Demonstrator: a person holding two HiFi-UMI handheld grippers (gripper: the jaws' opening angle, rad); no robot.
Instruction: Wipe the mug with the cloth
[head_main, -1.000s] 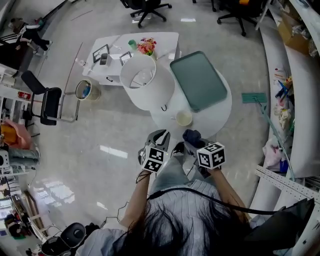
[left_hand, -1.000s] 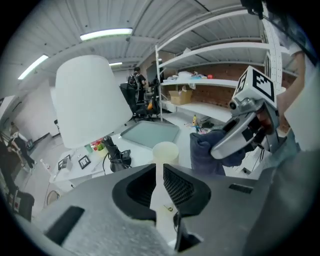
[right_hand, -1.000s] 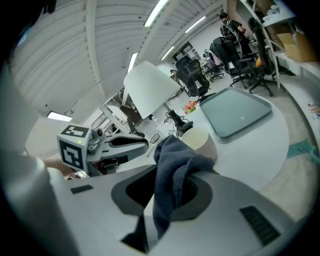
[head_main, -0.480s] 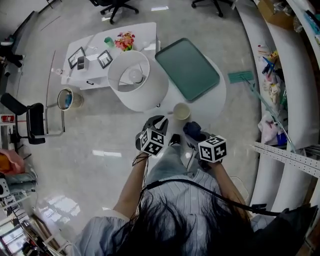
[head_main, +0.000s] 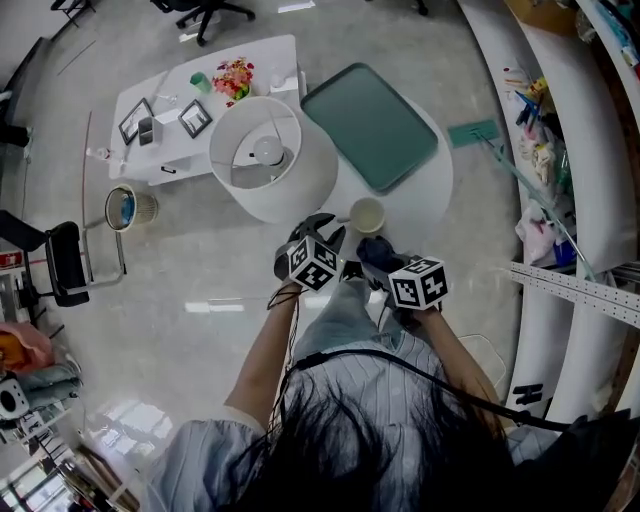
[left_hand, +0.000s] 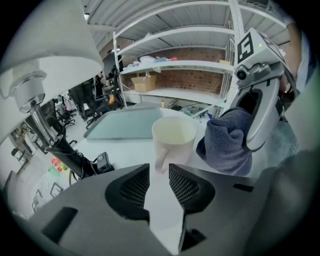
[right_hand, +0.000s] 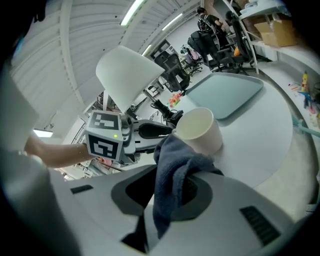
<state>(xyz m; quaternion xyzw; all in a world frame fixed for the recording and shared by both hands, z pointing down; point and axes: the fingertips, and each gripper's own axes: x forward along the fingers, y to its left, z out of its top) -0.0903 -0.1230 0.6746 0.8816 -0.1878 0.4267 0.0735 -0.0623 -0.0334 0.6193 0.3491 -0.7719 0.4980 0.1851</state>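
Note:
A cream mug (head_main: 367, 215) stands upright on the round white table (head_main: 430, 195). In the left gripper view the mug (left_hand: 172, 139) turns its handle toward my left gripper (left_hand: 159, 172), which is open, the handle just ahead of its tips. My right gripper (right_hand: 170, 192) is shut on a dark blue cloth (right_hand: 172, 170). The cloth's top bunches against the near side of the mug (right_hand: 200, 131). From above, the left gripper (head_main: 325, 232) and the cloth (head_main: 378, 250) sit close together at the table's near edge.
A teal tray (head_main: 372, 125) lies on the table beyond the mug. A large white lamp shade (head_main: 265, 155) stands left of it, its stem and cable (left_hand: 60, 150) close to my left gripper. A low white side table (head_main: 200, 95) with small items is farther left.
Both grippers have moved forward to the mug. The left gripper's tips now reach the handle, and the cloth now meets the mug's near side.

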